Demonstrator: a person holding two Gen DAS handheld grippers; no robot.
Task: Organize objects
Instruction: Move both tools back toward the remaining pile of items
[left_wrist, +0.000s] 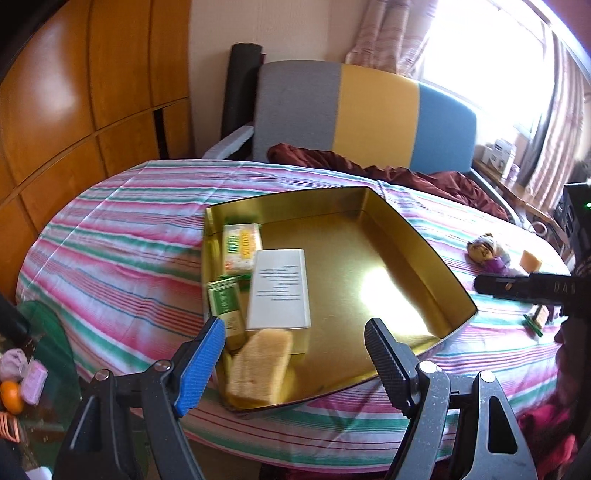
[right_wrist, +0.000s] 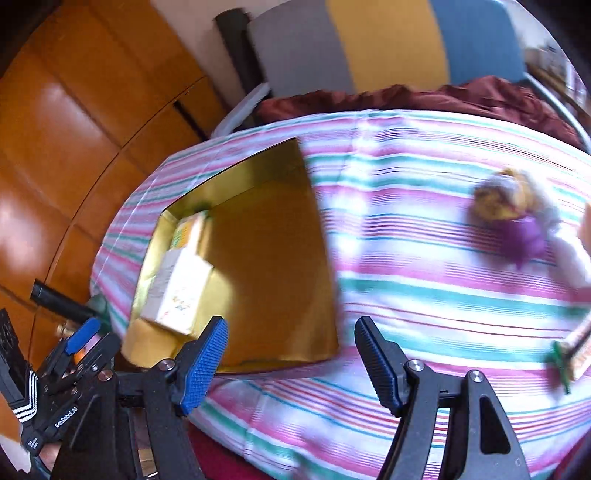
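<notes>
A shallow gold tin tray (left_wrist: 373, 218) lies on the striped table. It holds a white box (left_wrist: 279, 291), a yellow-green packet (left_wrist: 242, 248), a green packet (left_wrist: 223, 304) and a tan sponge (left_wrist: 260, 363) at its near left corner. My left gripper (left_wrist: 295, 363) is open and empty above the tray's near edge, just right of the sponge. My right gripper (right_wrist: 291, 360) is open and empty over the cloth beside the tray (right_wrist: 325, 258). A small doll (right_wrist: 511, 210) with a purple dress and a green-edged packet (right_wrist: 570, 354) lie on the cloth to its right.
The table has a pink, green and white striped cloth (left_wrist: 122, 240). An orange block (left_wrist: 530, 260) lies by the doll (left_wrist: 487, 251). A grey, yellow and blue chair (left_wrist: 354, 114) with dark red fabric stands behind. Wooden cabinets (left_wrist: 66, 103) stand left.
</notes>
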